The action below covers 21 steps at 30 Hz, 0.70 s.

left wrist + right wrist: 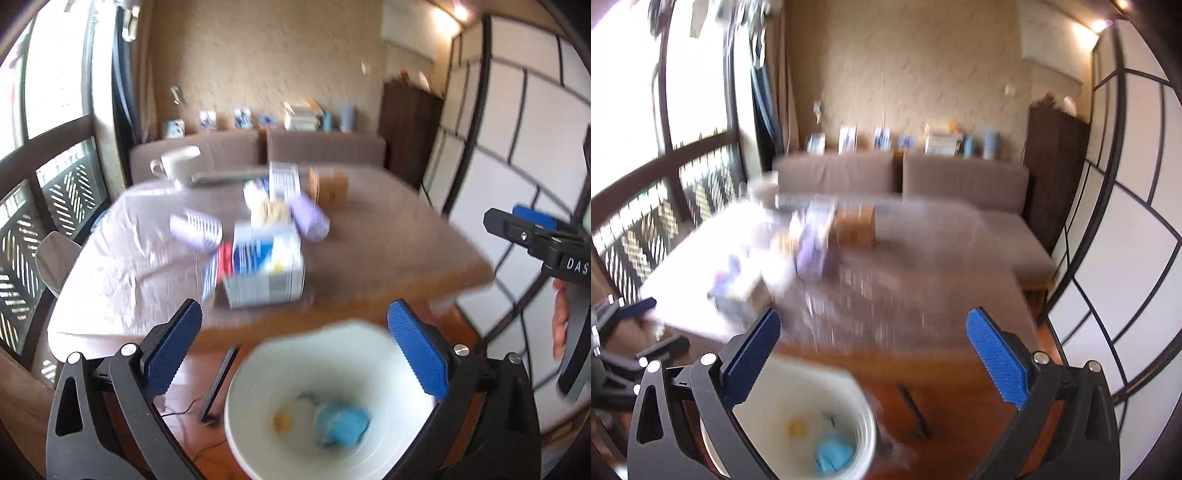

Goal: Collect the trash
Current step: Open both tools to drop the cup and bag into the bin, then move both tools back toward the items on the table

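A white trash bin (255, 373) stands on the floor in front of the table, with a crumpled blue piece (341, 424) and a small yellow piece (282, 421) inside. My left gripper (295, 343) hangs above the bin, jaws wide apart, nothing between them. My right gripper (873, 352) is also open and empty, above and right of the bin (864, 406); the blue piece (833, 456) shows in it. Packages lie on the table: a white and blue box (266, 266) and lilac packs (310, 218). Both views are blurred.
The wooden table (388, 243) carries a pale cloth (122, 251), a white cup (181, 162) and a brown box (328, 186). A grey sofa (964, 184) runs behind it, windows on the left, a panelled sliding door (1137, 240) on the right. A person's hand (561, 317) shows at right.
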Tool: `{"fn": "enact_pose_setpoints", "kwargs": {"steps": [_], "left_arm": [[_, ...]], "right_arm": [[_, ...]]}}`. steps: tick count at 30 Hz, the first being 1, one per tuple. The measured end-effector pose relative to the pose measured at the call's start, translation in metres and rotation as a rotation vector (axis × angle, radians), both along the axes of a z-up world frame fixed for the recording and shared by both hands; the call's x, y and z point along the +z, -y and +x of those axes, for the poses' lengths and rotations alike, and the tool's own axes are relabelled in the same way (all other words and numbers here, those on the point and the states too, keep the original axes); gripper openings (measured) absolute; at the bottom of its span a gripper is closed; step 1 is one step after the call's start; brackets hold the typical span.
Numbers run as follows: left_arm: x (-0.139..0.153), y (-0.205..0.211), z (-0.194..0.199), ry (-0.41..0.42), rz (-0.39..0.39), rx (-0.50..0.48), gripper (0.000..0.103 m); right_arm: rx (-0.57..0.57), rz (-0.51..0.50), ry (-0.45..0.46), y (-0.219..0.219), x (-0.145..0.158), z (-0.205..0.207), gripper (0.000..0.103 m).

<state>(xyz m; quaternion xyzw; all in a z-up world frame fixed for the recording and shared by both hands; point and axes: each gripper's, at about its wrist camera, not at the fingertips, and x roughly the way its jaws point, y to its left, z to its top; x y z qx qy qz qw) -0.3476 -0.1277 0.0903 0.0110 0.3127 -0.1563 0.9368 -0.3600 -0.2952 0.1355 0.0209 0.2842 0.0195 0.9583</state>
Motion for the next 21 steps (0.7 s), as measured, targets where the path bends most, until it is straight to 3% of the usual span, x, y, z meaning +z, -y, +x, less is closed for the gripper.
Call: {"fn": "enact_pose_setpoints", "kwargs": {"steps": [2,7,14,21], "left_arm": [[0.008,0.005,0.001,0.015,-0.037,-0.016,0.101],[0.003,0.01,0.013,-0.072,-0.134,-0.036,0.101],[-0.018,0.016,0.017,-0.154,-0.014,0.059,0.101],[-0.024,0.005,0.027,-0.148,0.056,0.082,0.101]], "right_arm": [[0.001,0.044,0.007,0.007,0.009,0.006,0.099],[-0.015,0.064,0.017,0.012,0.013,0.017,0.099],[0.028,0.075,-0.029,0.005,0.001,0.032,0.099],[0.007,0.034,-0.034,-0.007,0.0,0.047,0.099]]}}
